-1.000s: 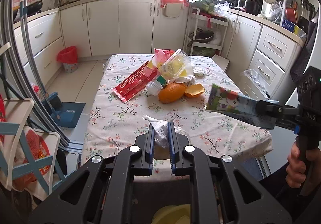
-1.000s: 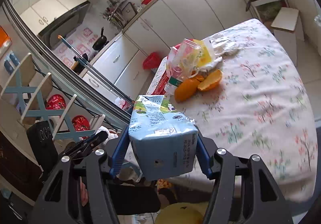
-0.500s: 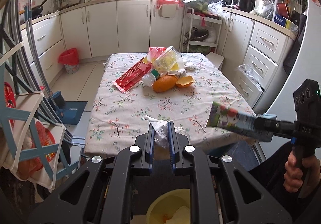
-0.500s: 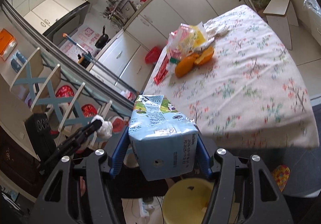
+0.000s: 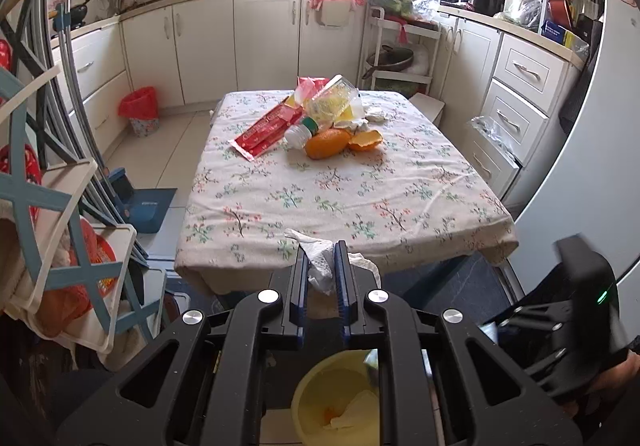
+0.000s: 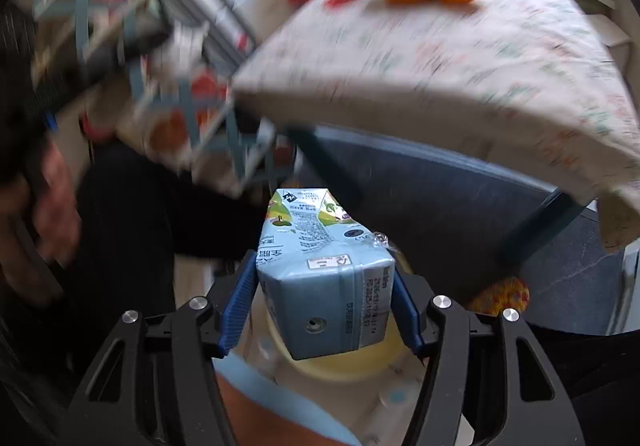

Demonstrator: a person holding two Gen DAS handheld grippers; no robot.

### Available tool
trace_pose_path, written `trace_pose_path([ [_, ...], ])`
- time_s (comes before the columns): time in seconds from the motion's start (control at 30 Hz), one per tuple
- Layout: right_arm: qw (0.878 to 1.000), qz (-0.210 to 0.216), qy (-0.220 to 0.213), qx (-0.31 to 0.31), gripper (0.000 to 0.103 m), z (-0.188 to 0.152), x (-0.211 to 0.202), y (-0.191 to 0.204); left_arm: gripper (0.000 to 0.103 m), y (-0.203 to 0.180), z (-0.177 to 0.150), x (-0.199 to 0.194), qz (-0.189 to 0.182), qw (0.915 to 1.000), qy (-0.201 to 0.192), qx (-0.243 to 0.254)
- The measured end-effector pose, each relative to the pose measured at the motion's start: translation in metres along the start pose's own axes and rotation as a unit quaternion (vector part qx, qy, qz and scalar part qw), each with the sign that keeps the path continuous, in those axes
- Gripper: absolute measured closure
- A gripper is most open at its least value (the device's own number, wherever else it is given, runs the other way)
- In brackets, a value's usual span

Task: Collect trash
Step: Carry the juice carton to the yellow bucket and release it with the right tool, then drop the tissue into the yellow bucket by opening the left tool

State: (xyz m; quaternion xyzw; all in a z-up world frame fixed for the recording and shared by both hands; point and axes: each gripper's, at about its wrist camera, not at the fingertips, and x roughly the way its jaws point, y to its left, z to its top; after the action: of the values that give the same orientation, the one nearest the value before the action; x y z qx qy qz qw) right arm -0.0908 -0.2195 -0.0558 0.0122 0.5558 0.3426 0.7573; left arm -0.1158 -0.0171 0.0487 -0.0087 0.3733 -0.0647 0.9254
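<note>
The right hand-held gripper (image 6: 320, 302) clamps a pale-blue drink carton (image 6: 320, 274) above a yellow round bin (image 5: 340, 402); the left hand-held gripper (image 5: 323, 278) pinches a crumpled white tissue (image 5: 320, 266). Orange peels (image 5: 326, 142), wrappers and a bottle remain on the floral tabletop (image 5: 360, 198).

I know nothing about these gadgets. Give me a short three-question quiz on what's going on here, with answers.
1. True or false: the right gripper is empty.
2. What is pinched in the left gripper: A) orange peel B) crumpled tissue C) bottle cap?
3. What round container sits below both grippers?

Key
1. False: it clamps a light blue drink carton.
2. B, a white crumpled tissue.
3. A yellow bin, with scraps already inside.
</note>
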Motion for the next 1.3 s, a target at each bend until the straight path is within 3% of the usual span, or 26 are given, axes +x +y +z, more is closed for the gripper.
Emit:
trace_pose_path([
  [0.07, 1.0, -0.016, 0.02, -0.006, 0.041, -0.002, 0.01, 0.003, 0.091, 0.0, -0.007, 0.001, -0.007, 0.9999, 0.01, -0.005],
  [0.13, 1.0, -0.018, 0.022, 0.011, 0.033, -0.001, 0.011, -0.003, 0.091, -0.001, -0.018, 0.004, -0.016, 0.9995, 0.026, -0.01],
  [0.3, 0.994, 0.002, -0.045, 0.099, 0.029, 0.004, -0.018, -0.034, 0.091, -0.005, -0.057, 0.025, -0.051, 0.9934, 0.101, -0.02],
  [0.4, 0.99, -0.002, -0.067, 0.125, 0.028, 0.008, -0.029, -0.045, 0.089, -0.014, -0.082, 0.044, -0.077, 0.9825, 0.169, -0.012],
  [0.47, 0.988, 0.001, -0.076, 0.134, 0.028, 0.011, -0.032, -0.046, 0.082, -0.025, -0.098, 0.057, -0.086, 0.9712, 0.222, 0.011],
  [0.53, 0.987, -0.003, -0.083, 0.134, 0.028, 0.016, -0.033, -0.046, 0.073, -0.036, -0.108, 0.062, -0.08, 0.9666, 0.241, 0.039],
  [0.6, 0.987, -0.005, -0.087, 0.132, 0.028, 0.023, -0.036, -0.047, 0.052, -0.043, -0.111, 0.064, -0.076, 0.9622, 0.254, 0.06],
  [0.7, 0.987, -0.011, -0.097, 0.129, 0.026, 0.031, -0.042, -0.048, 0.047, -0.05, -0.108, 0.059, -0.069, 0.9643, 0.243, 0.08],
  [0.77, 0.986, -0.017, -0.11, 0.127, 0.025, 0.04, -0.047, -0.049, 0.045, -0.044, -0.097, 0.054, -0.056, 0.9729, 0.211, 0.076],
  [0.93, 0.981, -0.04, -0.149, 0.114, 0.022, 0.073, -0.059, -0.054, 0.032, -0.004, -0.031, 0.048, -0.008, 0.9944, 0.103, 0.023],
  [1.0, 0.978, -0.05, -0.172, 0.11, 0.02, 0.086, -0.062, -0.058, 0.022, 0.01, -0.005, 0.055, 0.021, 0.9978, 0.062, 0.006],
  [1.07, 0.973, -0.051, -0.194, 0.116, 0.02, 0.092, -0.06, -0.064, 0.018, 0.027, 0.026, 0.074, 0.05, 0.9983, 0.029, -0.01],
  [1.13, 0.967, -0.051, -0.211, 0.132, 0.02, 0.093, -0.054, -0.073, 0.016, 0.041, 0.052, 0.105, 0.063, 0.9974, 0.024, -0.025],
  [1.3, 0.963, -0.05, -0.196, 0.176, 0.02, 0.101, -0.035, -0.1, 0.016, 0.057, 0.088, 0.197, 0.084, 0.9949, 0.055, -0.013],
])
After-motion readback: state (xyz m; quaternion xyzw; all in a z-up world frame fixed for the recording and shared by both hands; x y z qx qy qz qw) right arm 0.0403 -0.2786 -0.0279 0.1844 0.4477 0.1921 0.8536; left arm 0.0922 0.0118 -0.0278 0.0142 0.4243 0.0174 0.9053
